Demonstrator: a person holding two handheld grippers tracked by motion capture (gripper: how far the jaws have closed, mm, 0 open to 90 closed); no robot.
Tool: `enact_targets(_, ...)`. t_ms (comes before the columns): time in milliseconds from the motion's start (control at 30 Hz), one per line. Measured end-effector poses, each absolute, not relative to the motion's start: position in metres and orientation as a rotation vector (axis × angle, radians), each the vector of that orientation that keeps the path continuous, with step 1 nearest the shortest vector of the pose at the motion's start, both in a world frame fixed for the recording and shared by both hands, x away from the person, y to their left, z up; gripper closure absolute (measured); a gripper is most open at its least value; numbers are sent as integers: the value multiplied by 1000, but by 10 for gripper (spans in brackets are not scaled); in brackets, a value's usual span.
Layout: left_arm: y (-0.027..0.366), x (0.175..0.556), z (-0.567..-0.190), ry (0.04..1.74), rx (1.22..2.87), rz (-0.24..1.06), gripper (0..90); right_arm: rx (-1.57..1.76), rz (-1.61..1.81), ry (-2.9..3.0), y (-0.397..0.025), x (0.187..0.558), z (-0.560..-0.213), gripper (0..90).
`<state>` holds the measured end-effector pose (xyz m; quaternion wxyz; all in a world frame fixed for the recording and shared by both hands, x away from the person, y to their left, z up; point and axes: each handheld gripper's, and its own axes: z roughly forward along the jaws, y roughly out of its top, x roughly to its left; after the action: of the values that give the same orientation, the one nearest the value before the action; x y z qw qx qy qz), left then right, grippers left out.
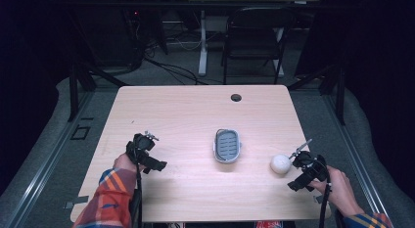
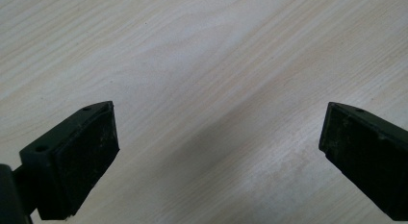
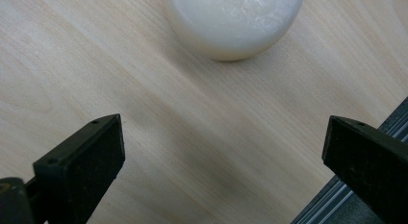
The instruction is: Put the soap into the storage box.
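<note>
Pale wooden surface carries, at lower right of the high view, the right tool with jaws spread wide beside a white ball, a grey tray at centre, and the left tool, also spread, at lower left.

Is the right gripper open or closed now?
Open. In the right gripper view, the right gripper has its jaws spread wide apart, bare table between them, the white ball ahead, untouched.

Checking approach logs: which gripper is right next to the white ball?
The right gripper: its open fingers face the glossy white round ball. The left gripper is across the grey slotted dish.
</note>
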<state>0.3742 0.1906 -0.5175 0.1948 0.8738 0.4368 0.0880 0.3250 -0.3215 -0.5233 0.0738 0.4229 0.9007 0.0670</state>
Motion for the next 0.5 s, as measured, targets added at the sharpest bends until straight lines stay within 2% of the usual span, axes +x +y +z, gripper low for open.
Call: enact_targets(500,191,374,-517,1221,2450,247,0,1241,235,2692,-315,324,-522,21)
